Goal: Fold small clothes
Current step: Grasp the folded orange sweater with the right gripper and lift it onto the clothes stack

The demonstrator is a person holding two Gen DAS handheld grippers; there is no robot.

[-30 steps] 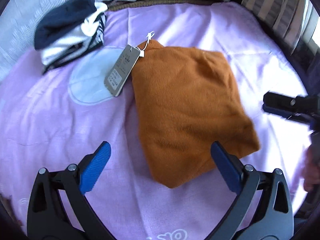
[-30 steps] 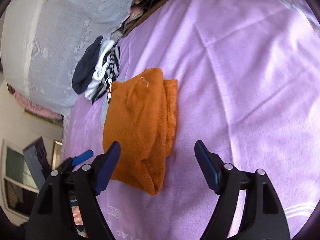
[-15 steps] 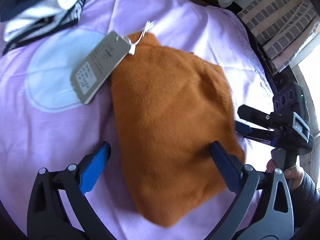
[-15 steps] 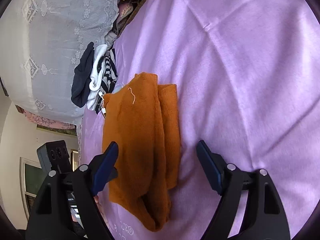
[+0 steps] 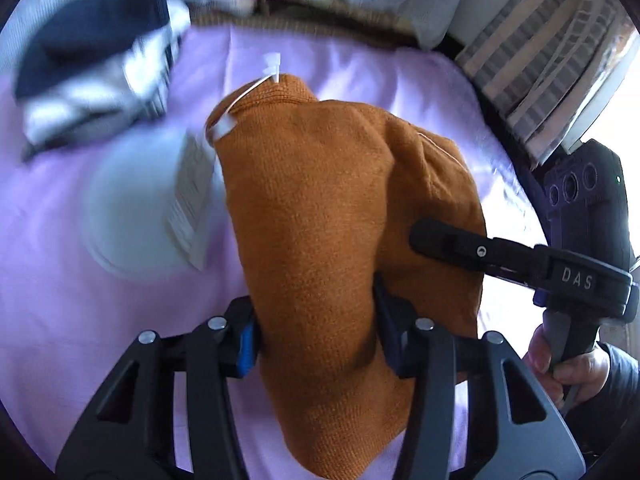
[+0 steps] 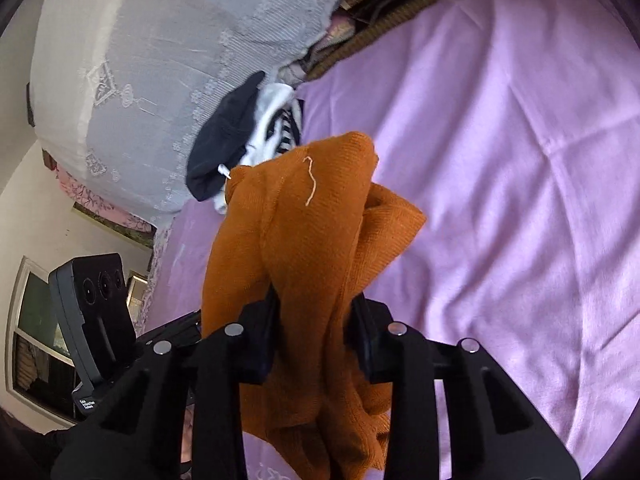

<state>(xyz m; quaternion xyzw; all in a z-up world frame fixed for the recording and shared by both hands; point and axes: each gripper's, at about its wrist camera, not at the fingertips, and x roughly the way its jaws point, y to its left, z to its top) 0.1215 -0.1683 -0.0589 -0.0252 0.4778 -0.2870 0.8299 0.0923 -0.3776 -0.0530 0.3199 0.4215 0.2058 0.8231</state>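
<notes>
A folded orange knit garment [image 5: 320, 216] is lifted off the pink sheet [image 5: 52, 280], its near edge bunched up. My left gripper [image 5: 316, 328] is shut on that near edge, cloth filling the gap between its blue pads. In the right wrist view the same orange garment [image 6: 304, 232] hangs with my right gripper [image 6: 314, 320] shut on its other side. The right gripper's black finger [image 5: 460, 244] presses against the garment from the right in the left wrist view. A grey paper tag [image 5: 192, 196] dangles from a white tie at the garment's far corner.
A pile of dark blue, white and striped clothes [image 5: 96, 72] lies at the far left of the sheet. A white lace cover [image 6: 152, 64] rises behind it. A striped cushion [image 5: 540, 64] sits at the far right. A person's hand [image 5: 560, 360] holds the right gripper's handle.
Both grippers have gone from open to shut on the orange garment's near edge. The garment is raised and bunched, and its tag now hangs beside it.
</notes>
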